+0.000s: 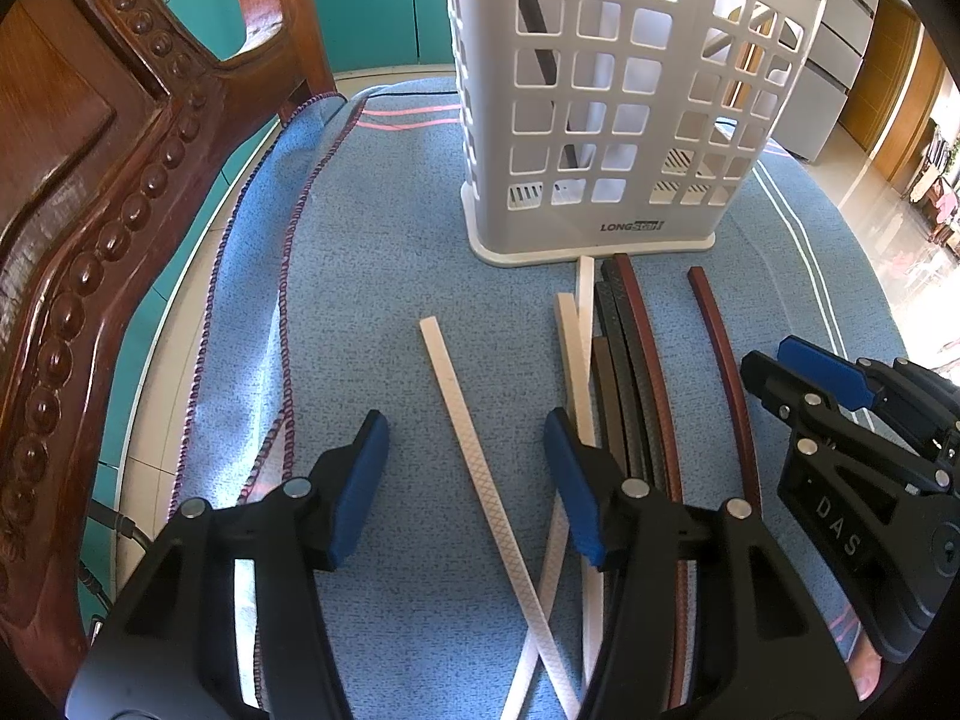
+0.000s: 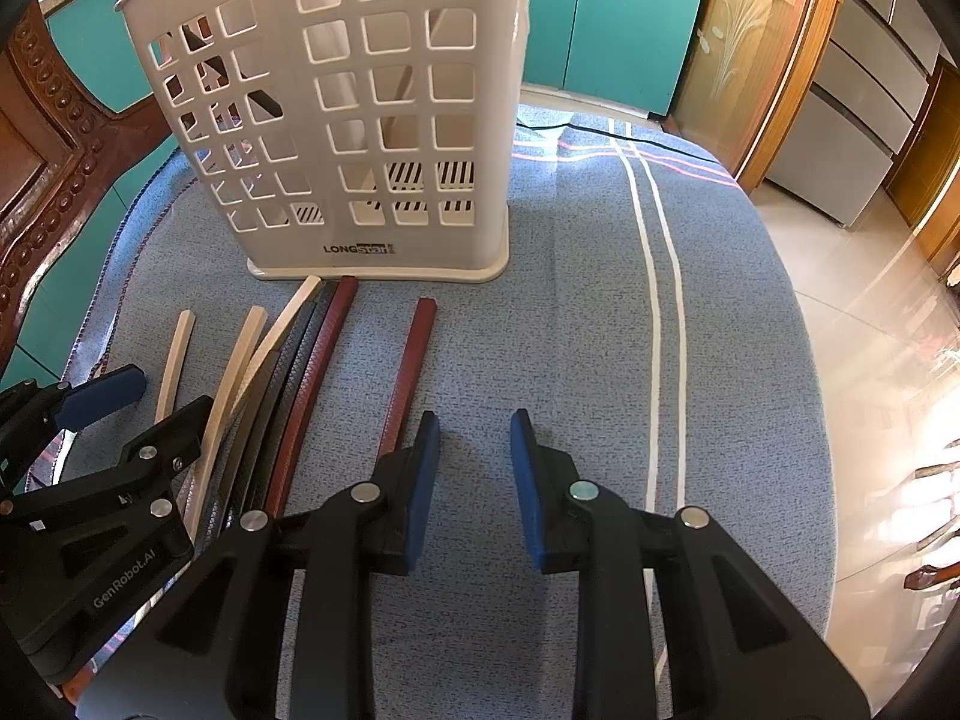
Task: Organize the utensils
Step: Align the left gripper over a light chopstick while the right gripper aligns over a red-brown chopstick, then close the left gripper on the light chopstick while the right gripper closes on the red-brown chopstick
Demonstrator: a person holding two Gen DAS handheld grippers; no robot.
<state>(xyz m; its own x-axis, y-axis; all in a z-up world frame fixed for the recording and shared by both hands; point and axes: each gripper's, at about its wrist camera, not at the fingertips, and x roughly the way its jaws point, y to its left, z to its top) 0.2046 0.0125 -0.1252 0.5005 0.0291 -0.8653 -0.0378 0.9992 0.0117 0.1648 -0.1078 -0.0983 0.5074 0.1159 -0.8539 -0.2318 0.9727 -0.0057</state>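
Note:
A white slotted utensil holder [image 1: 600, 120] [image 2: 360, 120] stands upright on the blue cloth [image 1: 384, 252]. A dark stick and a white one show through its holes. In front of it lie several chopsticks: a lone white one [image 1: 474, 468], crossed white ones [image 1: 579, 348], black ones [image 1: 624, 360], a dark red one [image 1: 651, 372] and a separate dark red one [image 1: 726, 372] [image 2: 414, 360]. My left gripper [image 1: 465, 426] [image 2: 174, 393] is open and straddles the lone white chopstick without pressing it. My right gripper [image 2: 474, 426] [image 1: 771, 360] is open over bare cloth, just right of the separate red chopstick.
A carved wooden chair back [image 1: 90, 192] rises close on the left. The cloth's folded hem [image 1: 288, 312] runs along that side. Right of the white stripes [image 2: 654, 330] the table edge drops to a tiled floor [image 2: 870, 330]. Teal cabinets [image 2: 624, 18] stand behind.

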